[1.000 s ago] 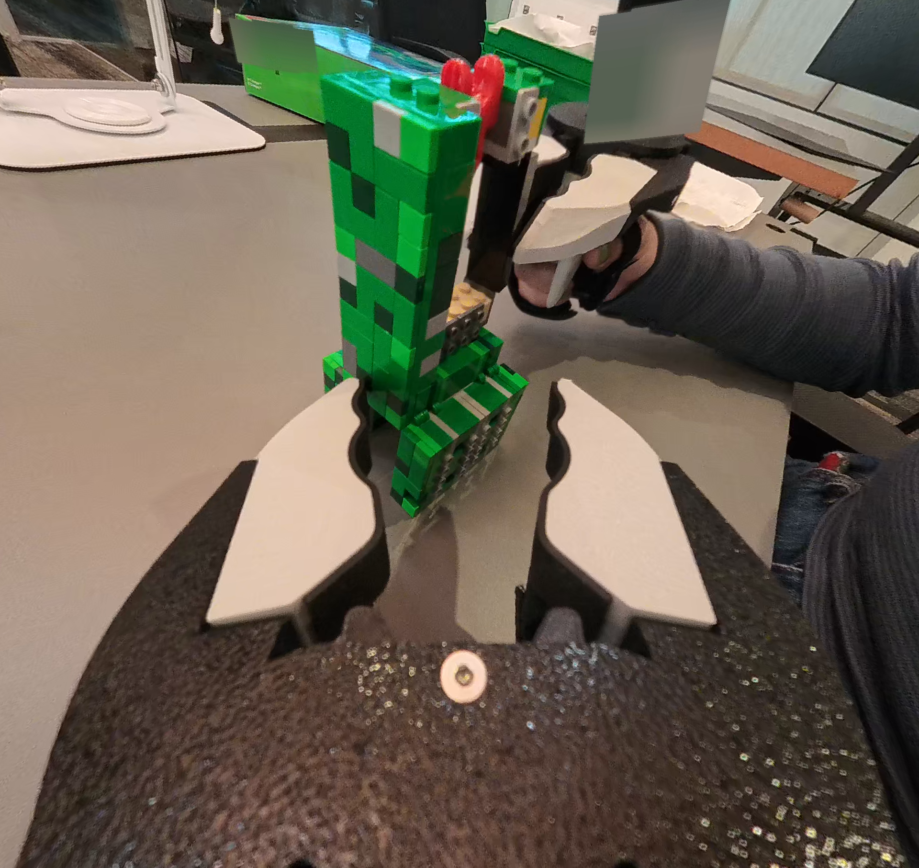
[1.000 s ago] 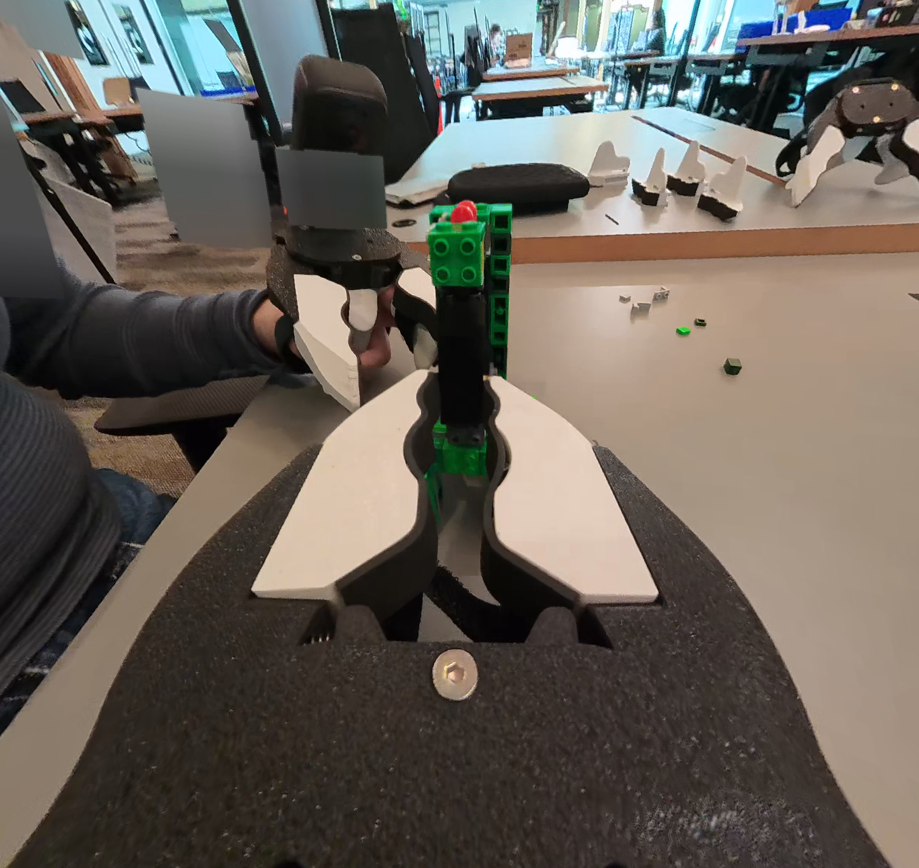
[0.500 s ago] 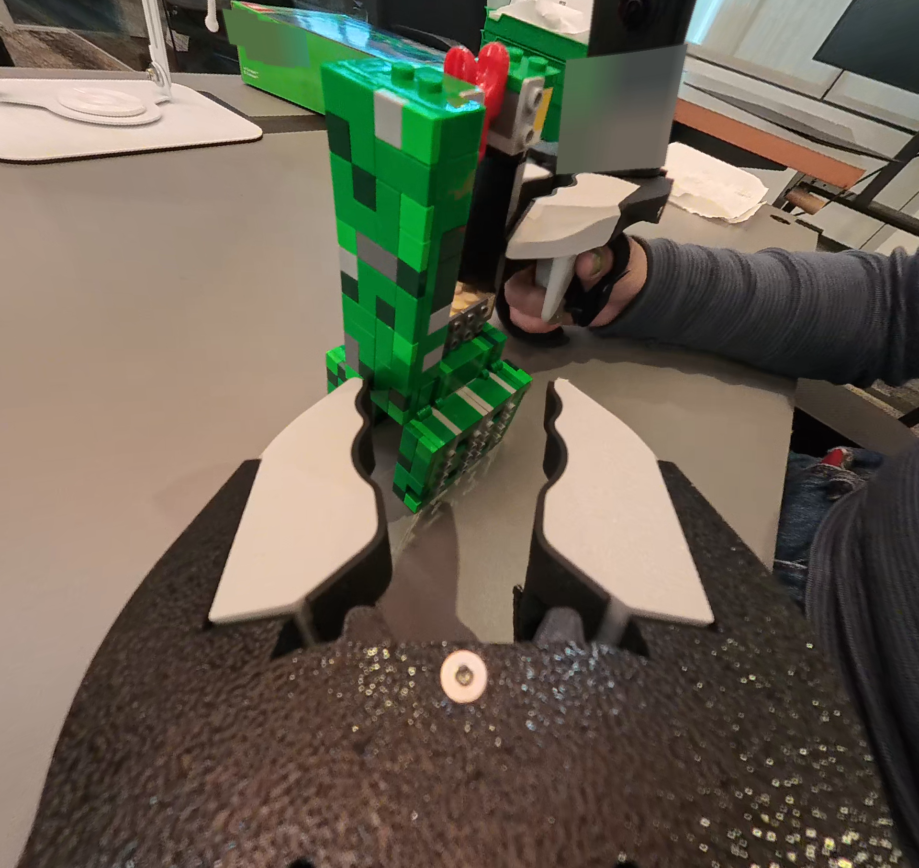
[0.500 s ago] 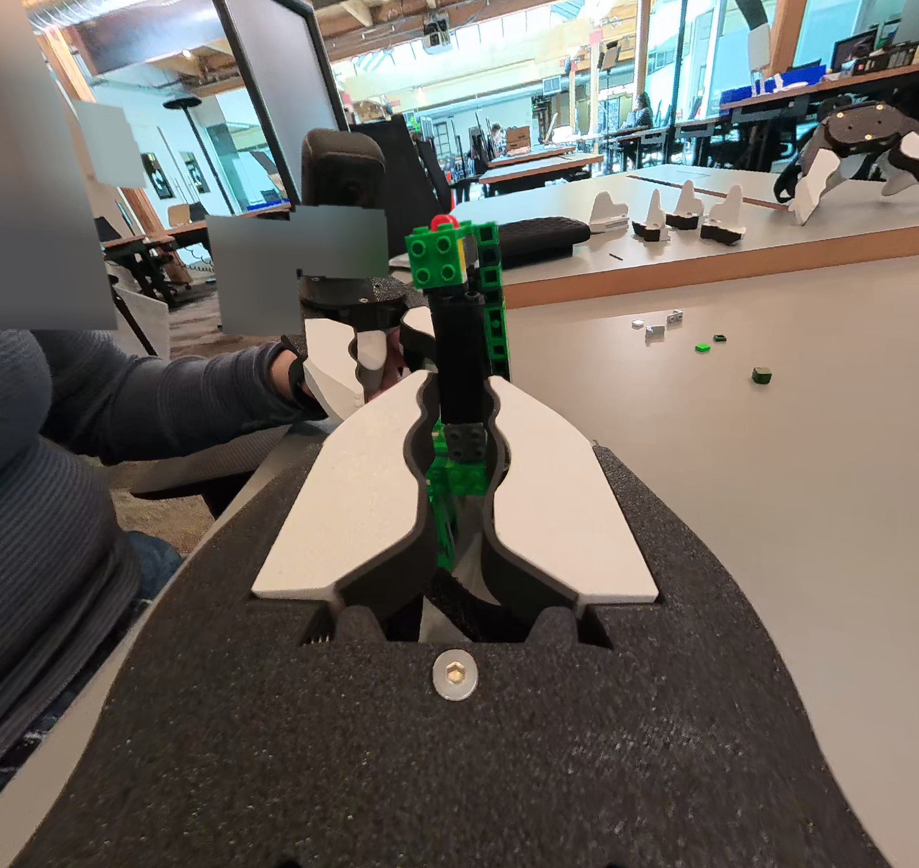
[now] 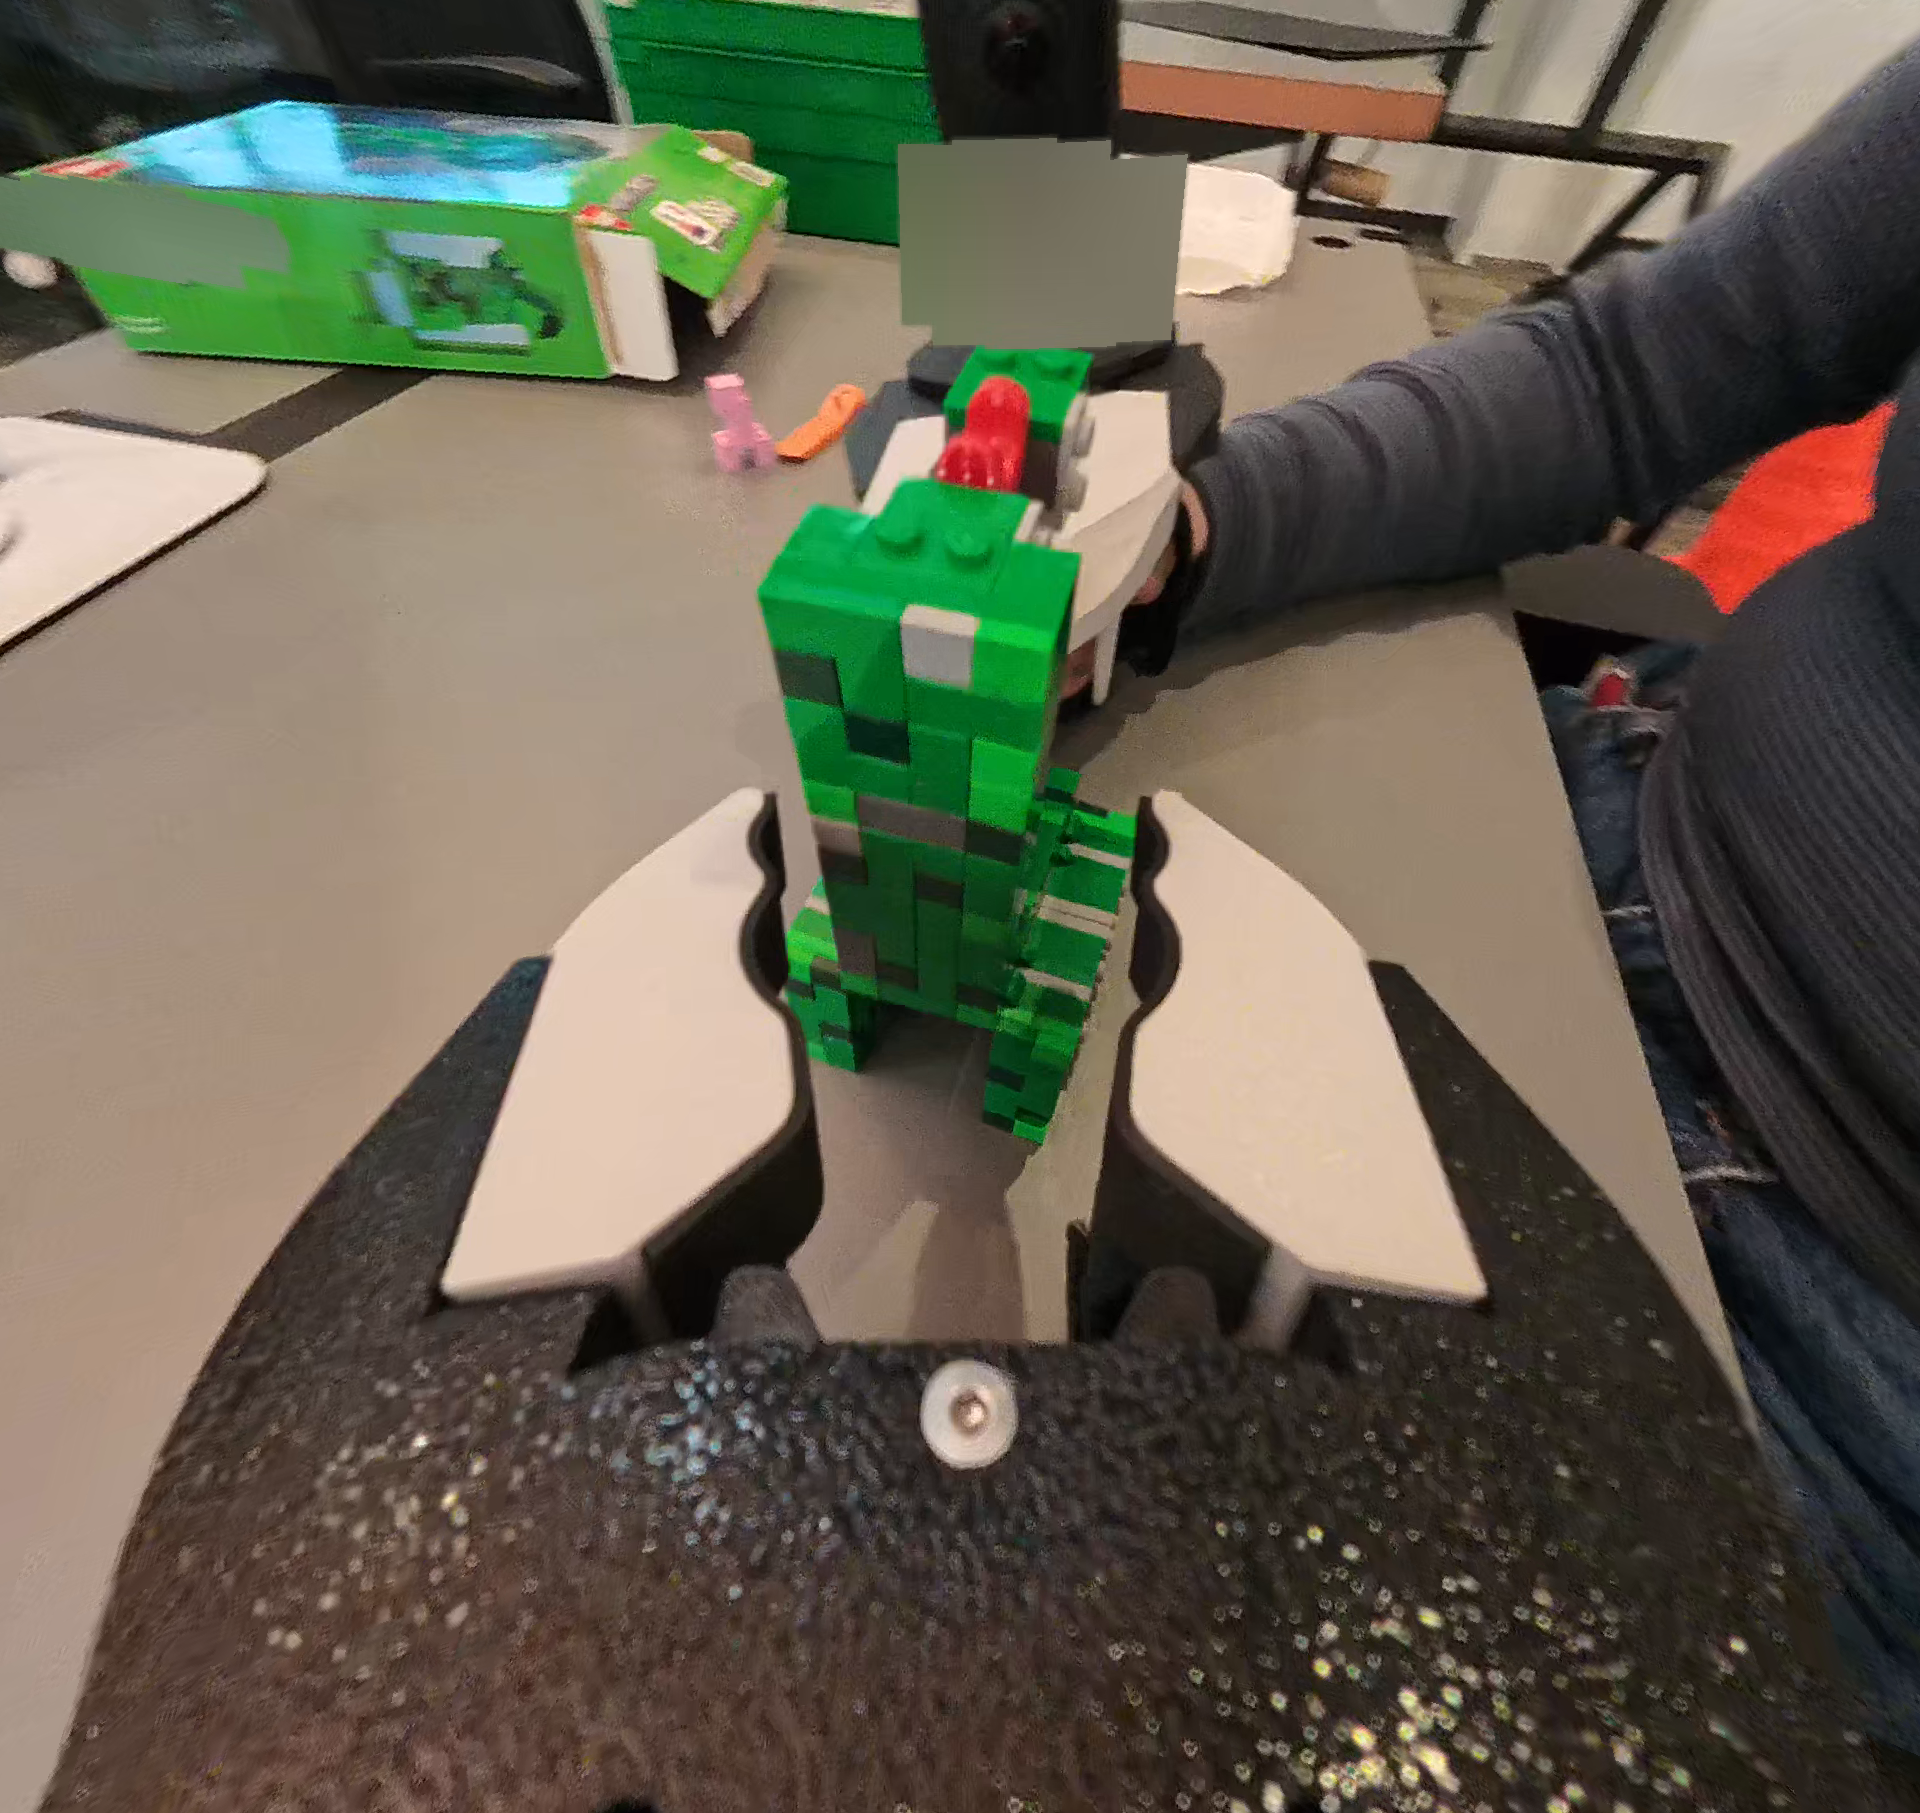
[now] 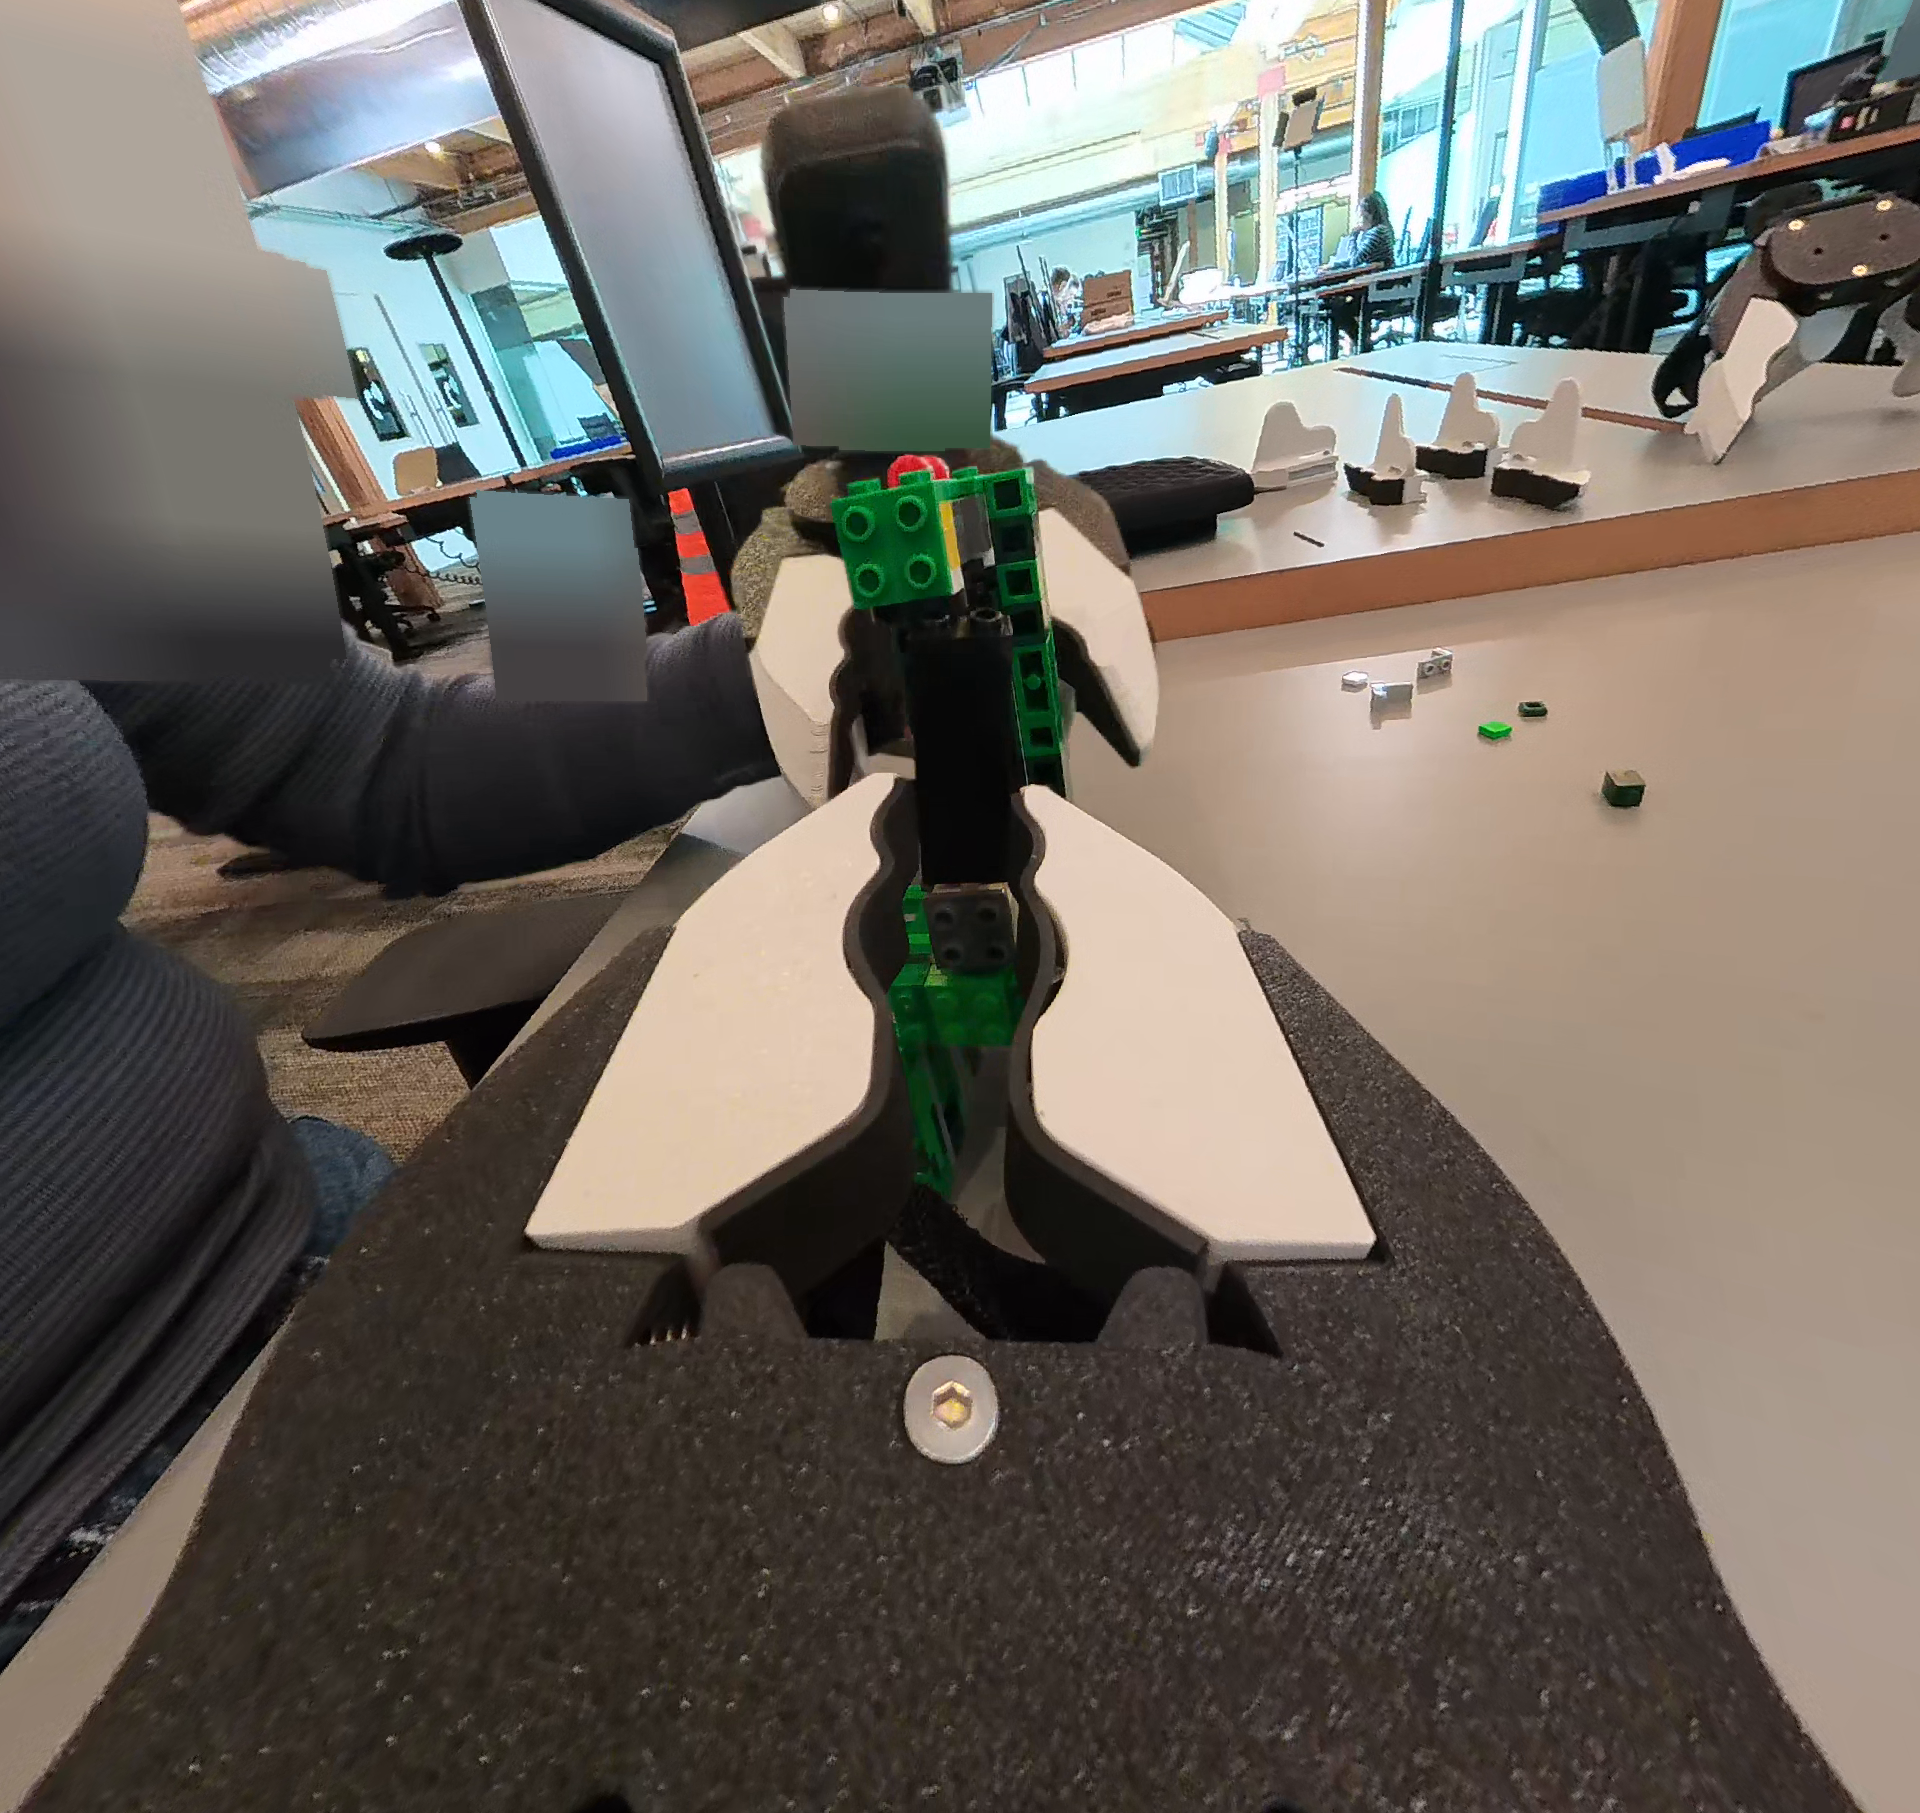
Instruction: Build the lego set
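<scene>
Green bricks fill the middle of the left wrist view: a blocky green lego figure (image 5: 920, 787) stands upright on the grey table (image 5: 364, 724), its mottled body patched with dark green and grey tiles and its feet in the centre of the frame. The left gripper (image 5: 951, 818) has its 2 white fingers (image 5: 644, 1046) spread apart, 1 on each side of the figure's lower body; whether either finger touches it I cannot tell. Behind the figure's top, in the upper middle, the right gripper (image 5: 1023, 506) comes in from the far side, held by a hand in a dark sleeve (image 5: 1455, 485), and a red piece (image 5: 982, 438) shows just above the figure's head. In the upper left lies an open green lego box (image 5: 395, 246); near it, on the table, sit a small pink figure (image 5: 738, 423) and an orange tool (image 5: 821, 423). A white mat (image 5: 94, 516) lies at the left edge.

In the right wrist view the right gripper (image 6: 958, 818) is clamped on a tall black column (image 6: 961, 755) that stands against the back of the figure, its fingers (image 6: 758, 1025) pressed in close on both sides. A green 2-by-2 brick (image 6: 891, 542) with 4 studs faces the camera at the column's top, the red piece peeking over it, and a dark grey studded block (image 6: 968, 927) sits lower, between the fingers. Beyond it, in the centre, is the left gripper (image 6: 951, 641), fingers wide. On the table at the right lie loose pieces, well apart from the build: grey bits (image 6: 1392, 688), a small green tile (image 6: 1494, 729) and a dark green brick (image 6: 1623, 787). A monitor (image 6: 613, 236) stands in the upper left.
</scene>
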`<action>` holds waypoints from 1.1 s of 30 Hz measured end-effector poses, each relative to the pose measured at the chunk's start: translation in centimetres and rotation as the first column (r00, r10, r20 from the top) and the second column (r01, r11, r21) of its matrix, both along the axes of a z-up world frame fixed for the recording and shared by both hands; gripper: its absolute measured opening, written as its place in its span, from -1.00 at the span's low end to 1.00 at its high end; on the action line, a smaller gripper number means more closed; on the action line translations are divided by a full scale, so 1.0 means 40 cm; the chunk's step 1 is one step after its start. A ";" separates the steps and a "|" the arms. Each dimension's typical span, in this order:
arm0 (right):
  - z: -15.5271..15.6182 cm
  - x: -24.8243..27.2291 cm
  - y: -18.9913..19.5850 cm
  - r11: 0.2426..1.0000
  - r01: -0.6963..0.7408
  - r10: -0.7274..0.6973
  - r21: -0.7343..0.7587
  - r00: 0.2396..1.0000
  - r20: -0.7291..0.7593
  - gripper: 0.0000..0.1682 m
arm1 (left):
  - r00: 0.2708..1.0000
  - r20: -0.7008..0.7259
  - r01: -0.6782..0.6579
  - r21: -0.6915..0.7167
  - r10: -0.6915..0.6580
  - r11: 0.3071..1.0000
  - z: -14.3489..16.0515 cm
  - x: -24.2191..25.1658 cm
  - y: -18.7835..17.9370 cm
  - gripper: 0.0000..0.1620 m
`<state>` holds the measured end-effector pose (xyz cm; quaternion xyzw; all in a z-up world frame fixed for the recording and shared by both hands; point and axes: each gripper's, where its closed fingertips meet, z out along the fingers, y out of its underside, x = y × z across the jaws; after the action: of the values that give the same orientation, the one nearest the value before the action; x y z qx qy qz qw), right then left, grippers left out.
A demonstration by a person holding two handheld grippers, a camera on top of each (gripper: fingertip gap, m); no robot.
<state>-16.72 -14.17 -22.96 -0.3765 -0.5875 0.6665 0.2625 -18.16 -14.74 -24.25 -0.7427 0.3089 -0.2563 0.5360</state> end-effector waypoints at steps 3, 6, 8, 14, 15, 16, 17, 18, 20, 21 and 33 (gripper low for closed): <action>-0.002 0.002 0.002 1.000 0.000 0.000 0.007 1.000 0.003 -0.81 | 0.996 -0.033 0.088 -0.018 -0.088 0.996 -0.011 0.019 0.001 -0.32; -0.004 0.006 0.005 1.000 0.001 -0.002 0.015 1.000 0.007 -0.81 | 0.993 -0.058 0.100 -0.034 -0.102 0.994 -0.023 0.021 0.008 -0.37; -0.005 0.008 0.005 1.000 0.001 -0.001 0.018 1.000 0.010 -0.81 | 0.993 -0.060 0.102 -0.032 -0.104 0.994 -0.022 0.020 0.009 -0.40; -0.007 0.010 0.001 0.999 0.000 -0.001 0.036 1.000 0.012 -0.81 | 0.990 -0.059 0.127 -0.040 -0.129 0.991 -0.030 0.021 0.003 -0.37; -0.008 0.010 0.001 0.999 0.000 0.000 0.038 1.000 0.012 -0.81 | 0.989 -0.058 0.131 -0.037 -0.133 0.991 -0.031 0.022 0.003 -0.36; -0.009 0.011 0.001 0.999 -0.001 0.000 0.040 1.000 0.013 -0.81 | 0.989 -0.059 0.136 -0.039 -0.138 0.990 -0.032 0.023 0.002 -0.34; -0.009 0.011 0.001 0.999 0.000 0.000 0.043 1.000 0.012 -0.81 | 0.988 -0.062 0.140 -0.048 -0.142 0.989 -0.036 0.024 0.001 -0.33; -0.009 0.012 0.001 0.999 0.000 0.000 0.046 1.000 0.012 -0.81 | 0.987 -0.069 0.140 -0.058 -0.144 0.988 -0.041 0.023 0.002 -0.32; -0.008 0.012 0.003 0.999 0.003 -0.004 0.042 1.000 0.013 -0.81 | 0.986 -0.079 0.142 -0.071 -0.147 0.987 -0.051 0.022 0.003 -0.31; -0.005 0.011 0.003 0.999 0.006 -0.006 0.032 1.000 0.010 -0.82 | 0.985 -0.080 0.145 -0.076 -0.151 0.987 -0.054 0.024 0.004 -0.32; -0.007 0.004 -0.001 1.000 0.005 -0.005 0.017 1.000 0.018 -0.81 | 0.990 -0.061 0.119 -0.071 -0.123 0.990 -0.060 0.027 0.014 -0.50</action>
<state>-16.57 -14.20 -23.23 -0.3818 -0.5946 0.6573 0.2621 -17.07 -14.18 -26.64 -0.7482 0.3621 -0.2741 0.4837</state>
